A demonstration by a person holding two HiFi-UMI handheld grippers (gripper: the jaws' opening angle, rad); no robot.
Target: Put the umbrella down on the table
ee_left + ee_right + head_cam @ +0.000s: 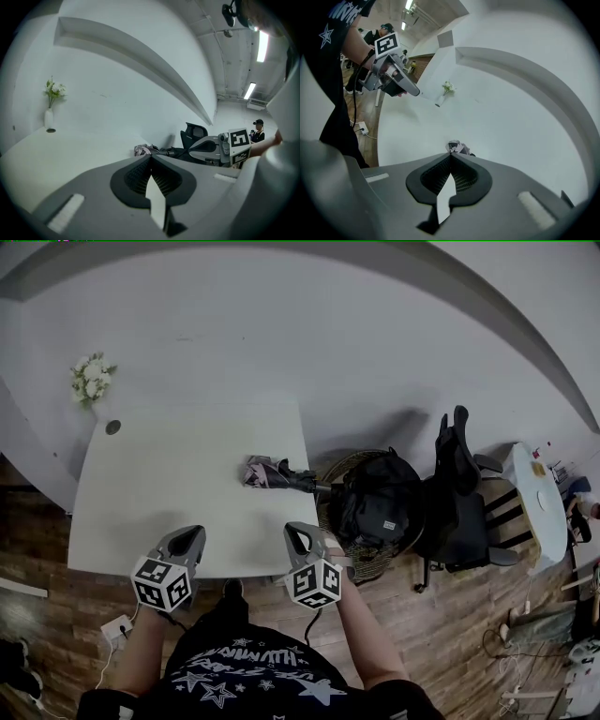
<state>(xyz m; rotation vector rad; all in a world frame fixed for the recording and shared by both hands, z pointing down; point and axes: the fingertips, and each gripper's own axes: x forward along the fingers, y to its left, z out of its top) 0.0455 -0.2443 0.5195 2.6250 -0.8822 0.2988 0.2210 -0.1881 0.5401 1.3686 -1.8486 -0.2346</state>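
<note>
The folded umbrella [277, 475] was seen lying on the surface [169, 493], toward three o'clock. Left tongs [191, 538] and right tongs [294, 534] were seen pressed together, empty.

Vase of white flowers [92, 382] by wall; black backpack [380, 501] in wicker basket [367, 568], black office chair [461, 512] just beside.

Black shirt [239, 676] bears white stars and lettering.
</note>
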